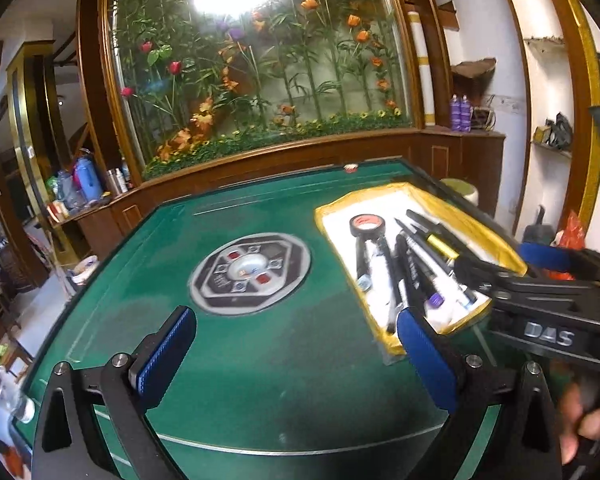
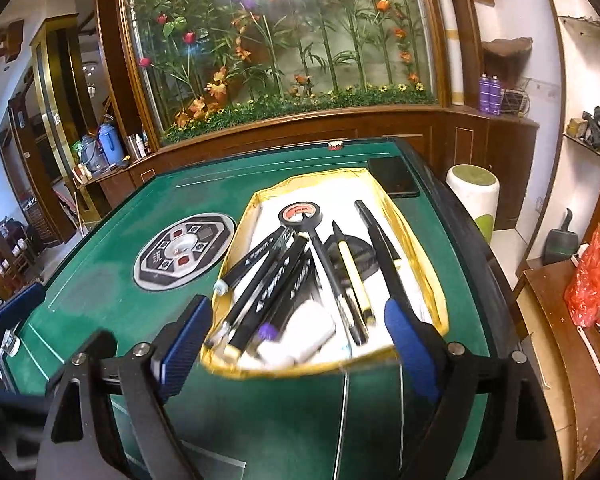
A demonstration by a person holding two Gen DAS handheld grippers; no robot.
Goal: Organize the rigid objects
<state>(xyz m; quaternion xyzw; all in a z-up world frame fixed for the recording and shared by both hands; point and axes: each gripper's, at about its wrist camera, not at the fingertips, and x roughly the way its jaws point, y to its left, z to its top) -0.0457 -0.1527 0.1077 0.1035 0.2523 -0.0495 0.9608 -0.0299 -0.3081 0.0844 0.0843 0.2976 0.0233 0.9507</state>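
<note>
The markers point(image 2: 268, 276), pens point(image 2: 354, 280) and tape roll point(image 2: 300, 212) lie gathered inside the gold-rimmed tray point(image 2: 432, 264) on the green desk point(image 2: 100, 280), so the left tool point(image 1: 296, 344) and right tool point(image 2: 300, 344) both hang released and empty, apparently because sorting is largely complete.

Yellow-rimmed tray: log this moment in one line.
tray: holds markers, tape roll | left claw: open, empty | right claw: open, empty

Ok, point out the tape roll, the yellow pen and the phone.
tape roll point(image 2: 300, 213): right wrist view, on its red inner core.
yellow pen point(image 2: 354, 276): right wrist view, mid-barrel.
phone point(image 2: 392, 176): right wrist view, centre of its dark screen.
</note>
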